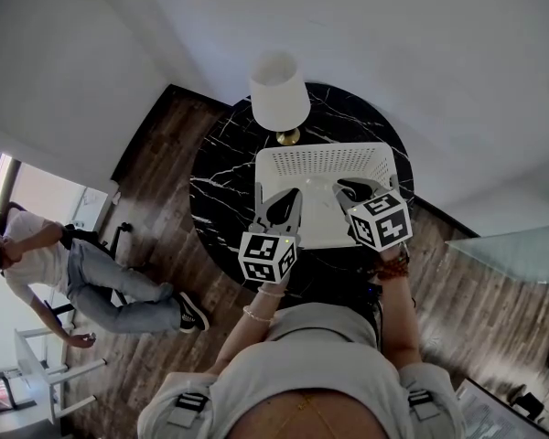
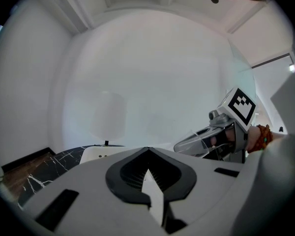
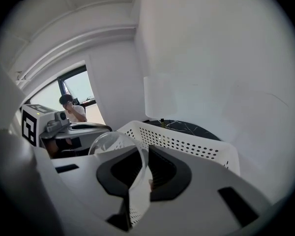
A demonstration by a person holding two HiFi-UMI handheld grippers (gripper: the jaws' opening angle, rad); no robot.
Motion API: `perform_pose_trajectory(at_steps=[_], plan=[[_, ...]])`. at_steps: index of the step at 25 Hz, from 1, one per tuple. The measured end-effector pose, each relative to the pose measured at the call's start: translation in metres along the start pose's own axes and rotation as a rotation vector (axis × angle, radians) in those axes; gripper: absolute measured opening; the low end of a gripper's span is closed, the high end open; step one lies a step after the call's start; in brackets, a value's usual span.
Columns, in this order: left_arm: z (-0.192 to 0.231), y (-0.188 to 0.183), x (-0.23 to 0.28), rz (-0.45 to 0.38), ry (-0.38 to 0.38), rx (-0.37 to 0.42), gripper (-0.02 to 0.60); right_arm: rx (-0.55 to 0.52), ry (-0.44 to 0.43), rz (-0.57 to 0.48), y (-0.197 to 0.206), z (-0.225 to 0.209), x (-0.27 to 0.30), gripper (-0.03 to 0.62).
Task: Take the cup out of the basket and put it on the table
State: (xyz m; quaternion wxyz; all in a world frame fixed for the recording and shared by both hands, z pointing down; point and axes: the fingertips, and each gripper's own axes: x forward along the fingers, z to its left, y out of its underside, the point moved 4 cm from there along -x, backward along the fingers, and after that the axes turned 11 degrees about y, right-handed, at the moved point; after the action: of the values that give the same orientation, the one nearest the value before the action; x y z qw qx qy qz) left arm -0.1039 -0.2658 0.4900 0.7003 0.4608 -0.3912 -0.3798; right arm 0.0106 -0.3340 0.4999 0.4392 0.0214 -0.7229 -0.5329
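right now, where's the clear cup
The clear cup is clamped in the right gripper, low centre in the right gripper view, just in front of the white perforated basket and its wall.

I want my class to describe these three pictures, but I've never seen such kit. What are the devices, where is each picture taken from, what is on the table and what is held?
There is no robot: a person holds two hand-worked claws. One picture comes from a camera on the person's head, looking down; the other two come from cameras riding on each claw. The cubes with square markers belong to the claws. On the round black marble table stand a white lamp and a white perforated basket. The right claw is shut on the wall of a clear cup, held above the basket. The left claw is shut, with nothing in it.
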Motion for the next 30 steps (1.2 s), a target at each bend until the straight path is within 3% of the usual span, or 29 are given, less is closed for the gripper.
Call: perform_pose_trajectory(at_steps=[15, 30], plan=[[-0.01, 0.0, 0.002, 0.005, 0.012, 0.01, 0.005, 0.053, 0.014, -0.114, -0.011, -0.002, -0.036, 0.038], [-0.018, -0.002, -0.001, 0.002, 0.013, 0.018, 0.005, 0.075, 0.017, -0.152, -0.012, 0.0, -0.062, 0.038]])
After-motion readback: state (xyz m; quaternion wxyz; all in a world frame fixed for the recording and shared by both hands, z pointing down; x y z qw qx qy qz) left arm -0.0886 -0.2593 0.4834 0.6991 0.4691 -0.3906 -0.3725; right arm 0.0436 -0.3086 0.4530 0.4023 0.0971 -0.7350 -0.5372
